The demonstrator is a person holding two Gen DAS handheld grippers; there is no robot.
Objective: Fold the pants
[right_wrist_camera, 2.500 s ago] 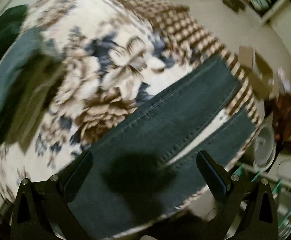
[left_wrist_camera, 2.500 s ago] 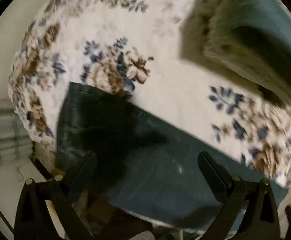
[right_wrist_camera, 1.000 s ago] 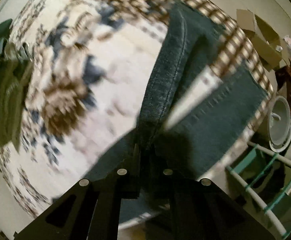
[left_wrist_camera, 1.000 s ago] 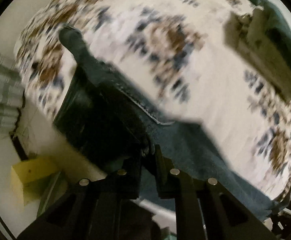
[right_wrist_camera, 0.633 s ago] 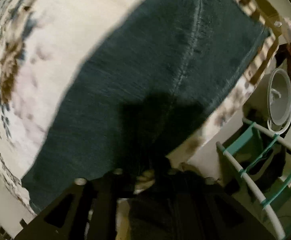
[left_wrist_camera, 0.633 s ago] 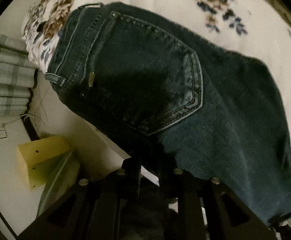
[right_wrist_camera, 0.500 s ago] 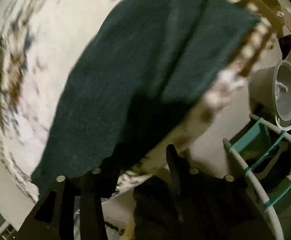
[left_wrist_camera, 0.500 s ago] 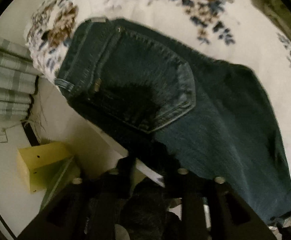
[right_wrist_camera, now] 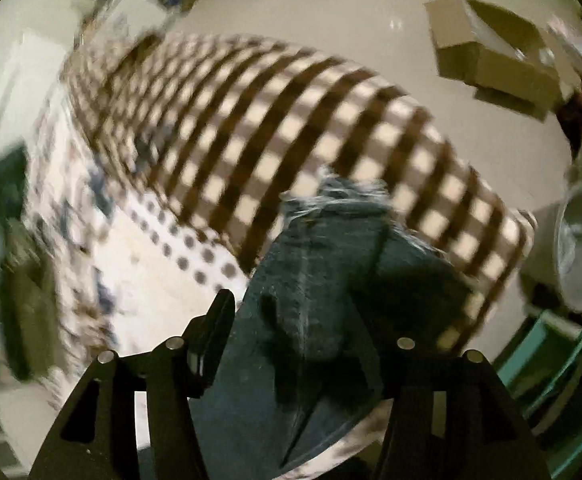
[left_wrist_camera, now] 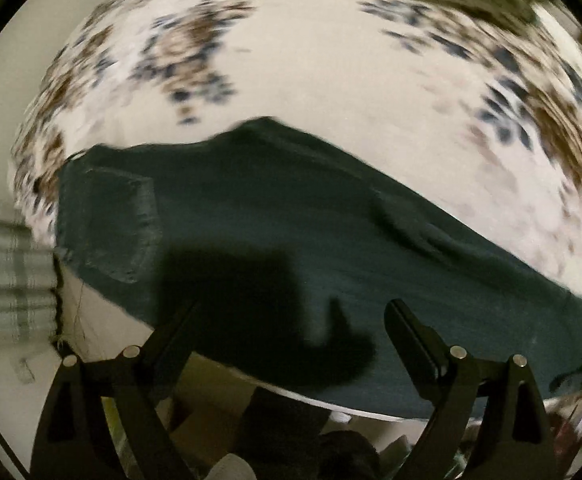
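Having let go of the dark blue denim pants (left_wrist_camera: pixel 291 232) we pinched a second ago, our left gripper (left_wrist_camera: pixel 291 320) and right gripper (right_wrist_camera: pixel 303 320) now stand wide and empty over them, lying folded lengthwise along the floral bedspread (left_wrist_camera: pixel 331 80) edge, so the next fold can start.

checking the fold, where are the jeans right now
The jeans lie along the near edge of the floral bedspread in the left wrist view, back pocket at left.
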